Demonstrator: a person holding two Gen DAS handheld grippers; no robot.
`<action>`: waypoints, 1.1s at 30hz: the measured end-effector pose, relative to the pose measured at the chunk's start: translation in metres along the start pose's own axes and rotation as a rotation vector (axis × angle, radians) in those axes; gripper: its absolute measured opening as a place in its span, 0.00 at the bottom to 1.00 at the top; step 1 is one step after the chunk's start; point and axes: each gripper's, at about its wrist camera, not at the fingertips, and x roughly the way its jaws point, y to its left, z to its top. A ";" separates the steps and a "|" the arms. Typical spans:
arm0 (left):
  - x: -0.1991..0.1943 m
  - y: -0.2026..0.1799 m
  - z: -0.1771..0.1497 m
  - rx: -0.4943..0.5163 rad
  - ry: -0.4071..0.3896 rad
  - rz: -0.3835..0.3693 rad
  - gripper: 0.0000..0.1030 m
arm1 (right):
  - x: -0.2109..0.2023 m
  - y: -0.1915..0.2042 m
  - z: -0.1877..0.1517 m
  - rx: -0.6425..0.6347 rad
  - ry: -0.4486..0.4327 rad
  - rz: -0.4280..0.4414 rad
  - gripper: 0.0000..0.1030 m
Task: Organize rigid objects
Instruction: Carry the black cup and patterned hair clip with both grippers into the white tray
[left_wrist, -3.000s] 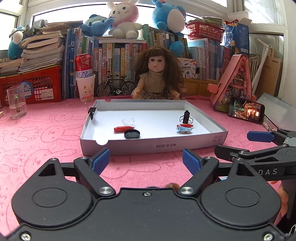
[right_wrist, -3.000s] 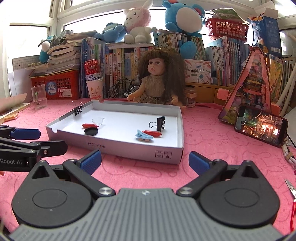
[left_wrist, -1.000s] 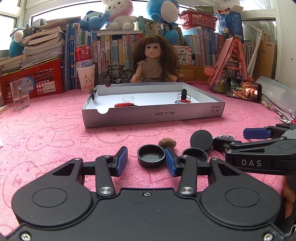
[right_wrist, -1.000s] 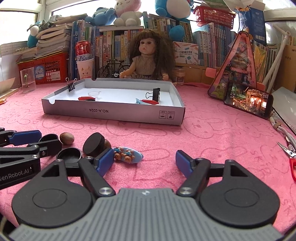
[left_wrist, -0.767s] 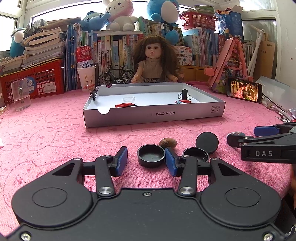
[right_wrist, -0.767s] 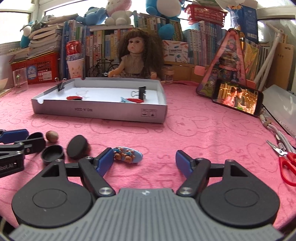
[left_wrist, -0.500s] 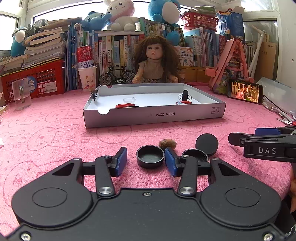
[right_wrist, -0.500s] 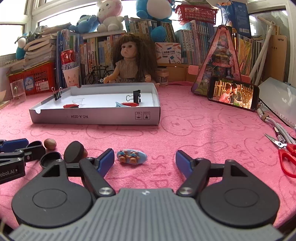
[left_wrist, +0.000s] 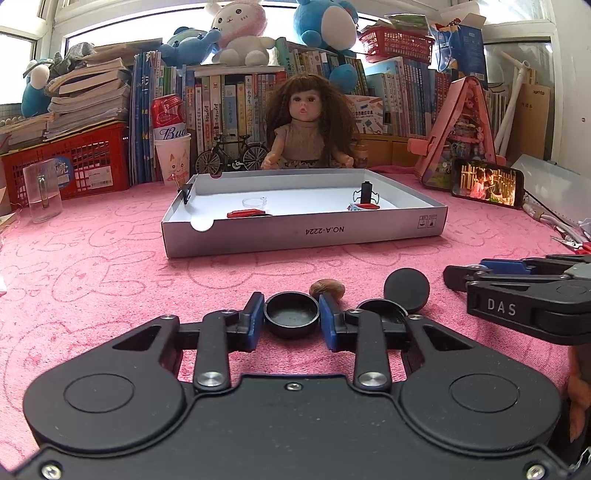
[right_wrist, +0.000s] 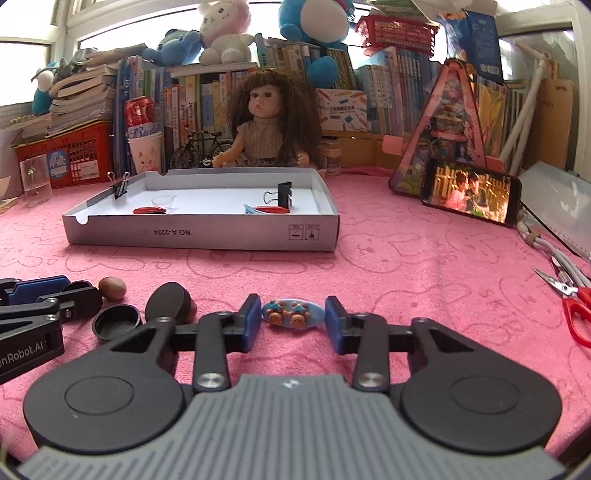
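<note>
White shallow cardboard box (left_wrist: 303, 230) sits far on the pink tabletop (left_wrist: 92, 266). Brown nut (left_wrist: 327, 287) and tilted black round lid (left_wrist: 406, 290) lie just beyond the left tongs (left_wrist: 291, 319), which pinch a black round cap (left_wrist: 291, 317). Right tongs (right_wrist: 293, 321) part-open, flanking a blue oval bear hair clip (right_wrist: 293, 314); contact unclear.

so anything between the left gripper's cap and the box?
Nothing visible. The cap sits between the left gripper pads; only bare pink cloth lies ahead to the box. The nut sits just right of that line.
</note>
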 end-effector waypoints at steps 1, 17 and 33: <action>0.000 0.000 0.001 -0.004 -0.002 -0.002 0.29 | 0.000 -0.002 0.001 0.004 -0.004 0.010 0.41; 0.005 0.008 0.021 -0.046 -0.013 0.028 0.29 | -0.001 -0.009 0.020 0.028 -0.035 0.067 0.41; 0.022 0.020 0.053 -0.090 -0.029 0.027 0.29 | 0.013 -0.015 0.047 0.059 -0.055 0.084 0.41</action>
